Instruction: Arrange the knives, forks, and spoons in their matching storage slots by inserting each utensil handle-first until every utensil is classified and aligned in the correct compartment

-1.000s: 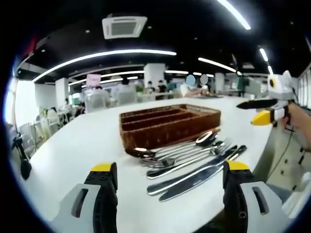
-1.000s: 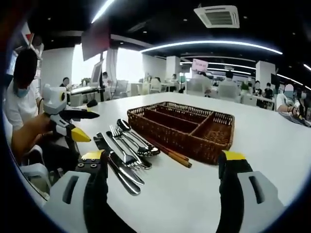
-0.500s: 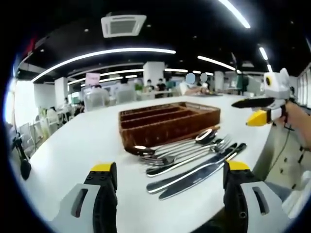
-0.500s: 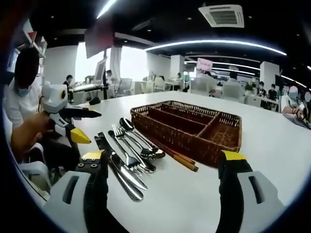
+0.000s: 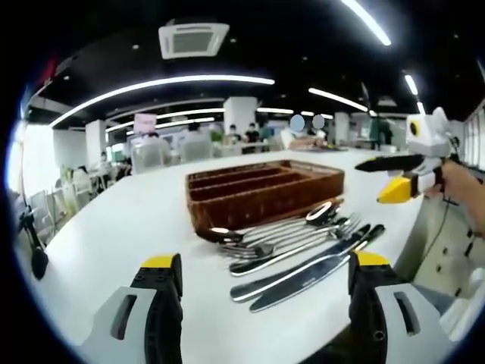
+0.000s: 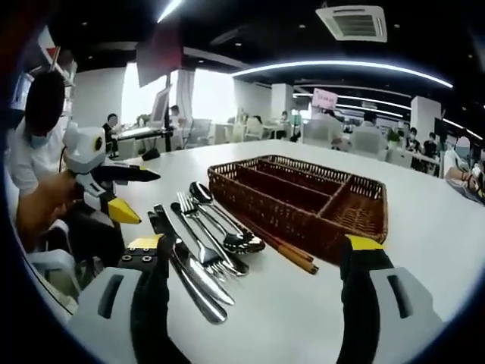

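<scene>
Nothing sorted yet: wicker tray (image 6: 303, 199) slots look empty, all work left. Knives (image 5: 311, 274), forks (image 5: 299, 241) and spoons (image 5: 265, 226) lie in a row on the white counter (image 5: 114, 227), just beside the tray's long wall. Polished steel, long and slim. Brown sticks, chopsticks probably, (image 6: 284, 250) against the tray base. Left tool (image 5: 265, 265) spread wide, holding nothing; right tool (image 6: 250, 254) likewise.
</scene>
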Demonstrator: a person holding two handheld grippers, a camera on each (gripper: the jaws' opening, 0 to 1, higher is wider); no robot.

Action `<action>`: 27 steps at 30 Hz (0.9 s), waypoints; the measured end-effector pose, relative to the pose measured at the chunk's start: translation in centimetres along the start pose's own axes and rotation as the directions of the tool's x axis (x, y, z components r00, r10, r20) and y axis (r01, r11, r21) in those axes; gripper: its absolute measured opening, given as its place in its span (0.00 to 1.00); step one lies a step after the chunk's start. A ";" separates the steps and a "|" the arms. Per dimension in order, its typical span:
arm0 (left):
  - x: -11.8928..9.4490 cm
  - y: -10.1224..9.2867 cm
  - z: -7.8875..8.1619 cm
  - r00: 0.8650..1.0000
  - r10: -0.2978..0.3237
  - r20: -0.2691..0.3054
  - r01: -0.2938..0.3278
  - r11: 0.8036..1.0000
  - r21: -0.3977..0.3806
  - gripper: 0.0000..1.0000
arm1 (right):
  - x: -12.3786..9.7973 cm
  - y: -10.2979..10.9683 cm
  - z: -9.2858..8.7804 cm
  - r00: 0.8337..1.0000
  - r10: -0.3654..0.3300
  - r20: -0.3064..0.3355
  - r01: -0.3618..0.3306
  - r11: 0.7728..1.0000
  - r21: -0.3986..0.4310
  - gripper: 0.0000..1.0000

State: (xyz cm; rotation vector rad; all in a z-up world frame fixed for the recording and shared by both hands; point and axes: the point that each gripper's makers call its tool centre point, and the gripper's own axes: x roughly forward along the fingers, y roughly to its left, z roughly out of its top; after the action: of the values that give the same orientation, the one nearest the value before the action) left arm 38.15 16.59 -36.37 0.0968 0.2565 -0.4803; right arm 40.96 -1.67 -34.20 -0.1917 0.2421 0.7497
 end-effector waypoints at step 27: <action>-0.2 0.3 -0.3 1.000 0.008 -0.005 -0.008 1.000 -0.002 0.91 | 2.5 0.6 -0.4 0.999 0.037 -0.027 -0.038 0.999 -0.039 0.96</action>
State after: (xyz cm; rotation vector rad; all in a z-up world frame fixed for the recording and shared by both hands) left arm 38.03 16.99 -36.63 0.0973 0.2613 -0.4721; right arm 42.23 0.25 -35.35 -0.2350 0.2568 0.7896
